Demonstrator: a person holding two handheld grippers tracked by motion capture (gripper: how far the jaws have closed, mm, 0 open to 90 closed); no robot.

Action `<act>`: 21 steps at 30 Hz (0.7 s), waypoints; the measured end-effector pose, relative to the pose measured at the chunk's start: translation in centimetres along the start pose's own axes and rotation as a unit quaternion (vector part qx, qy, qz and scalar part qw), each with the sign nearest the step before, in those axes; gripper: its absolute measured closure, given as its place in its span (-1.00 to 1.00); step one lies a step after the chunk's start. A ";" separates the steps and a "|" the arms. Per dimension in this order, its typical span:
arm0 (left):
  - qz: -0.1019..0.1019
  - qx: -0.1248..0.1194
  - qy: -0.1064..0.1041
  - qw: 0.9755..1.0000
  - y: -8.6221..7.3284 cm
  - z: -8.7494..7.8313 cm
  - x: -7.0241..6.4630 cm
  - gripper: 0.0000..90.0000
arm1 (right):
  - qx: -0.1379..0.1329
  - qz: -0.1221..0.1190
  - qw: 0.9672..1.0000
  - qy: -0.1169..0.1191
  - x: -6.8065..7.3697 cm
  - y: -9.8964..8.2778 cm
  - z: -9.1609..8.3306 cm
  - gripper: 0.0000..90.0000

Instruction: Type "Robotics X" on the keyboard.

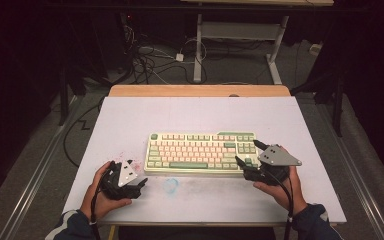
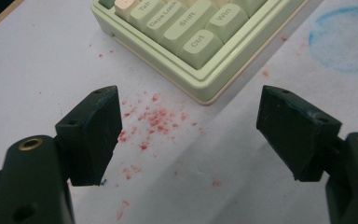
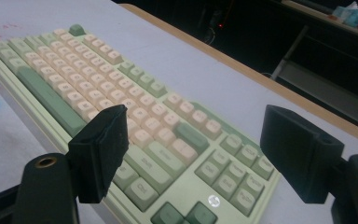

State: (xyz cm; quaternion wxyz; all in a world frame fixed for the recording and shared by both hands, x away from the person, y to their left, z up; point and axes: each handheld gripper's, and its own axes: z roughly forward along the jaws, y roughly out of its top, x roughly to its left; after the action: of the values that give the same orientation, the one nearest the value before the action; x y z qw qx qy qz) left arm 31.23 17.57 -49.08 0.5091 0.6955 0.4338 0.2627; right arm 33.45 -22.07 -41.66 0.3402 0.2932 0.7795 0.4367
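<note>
One keyboard (image 1: 202, 151), two grippers, left gripper (image 1: 126, 183) and right gripper (image 1: 247, 156), two hands, one table (image 1: 130, 120), one blue ring mark (image 1: 170, 185), one patch of red specks (image 2: 149, 122)

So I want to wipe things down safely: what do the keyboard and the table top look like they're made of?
The keyboard looks like moulded plastic, matte green and pink with a soft sheen on the keycaps. The table top seems a matte white sheet, perhaps foam board or laminate, over a wooden edge; red and blue stains have marked it.
</note>
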 end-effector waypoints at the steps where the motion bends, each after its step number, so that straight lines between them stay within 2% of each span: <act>1: 0.000 -0.001 0.001 1.000 0.0 0.0 0.0 -0.49 | 0.001 -0.001 1.000 0.000 0.0 -0.2 -0.2 -0.45; 6: 0.010 0.008 0.004 1.000 0.1 0.0 0.1 -0.34 | 0.004 -0.013 1.000 -0.012 0.2 -1.3 -0.9 -0.44; 10: 0.003 0.007 0.004 1.000 0.5 -0.1 0.2 -0.15 | 0.001 -0.023 1.000 -0.018 0.6 -2.1 -1.4 -0.43; 11: -0.007 0.004 0.000 1.000 0.7 -0.1 0.2 -0.04 | 0.003 -0.028 0.999 -0.022 0.6 -2.1 -1.4 -0.43; 13: -0.010 0.006 -0.003 1.000 1.0 -0.2 0.2 0.13 | 0.006 -0.026 0.999 -0.018 0.8 -2.5 -1.7 -0.43; 17: -0.027 0.007 -0.013 1.000 1.8 -0.2 0.2 0.68 | 0.017 -0.025 0.999 -0.015 1.4 -3.2 -2.1 -0.43; 20: -0.040 0.008 -0.024 0.999 2.7 -0.2 0.2 0.94 | 0.025 -0.025 0.999 -0.013 1.8 -3.7 -2.5 -0.43; 21: -0.042 0.007 -0.026 0.999 3.0 -0.1 0.1 0.94 | 0.026 -0.025 0.999 -0.012 1.8 -3.8 -2.6 -0.43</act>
State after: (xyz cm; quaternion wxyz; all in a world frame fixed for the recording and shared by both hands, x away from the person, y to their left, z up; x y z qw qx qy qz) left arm 32.22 17.41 -46.28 0.5259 0.6867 0.4511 0.2197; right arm 29.72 -23.62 -44.50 0.3526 0.2879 0.7934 0.4041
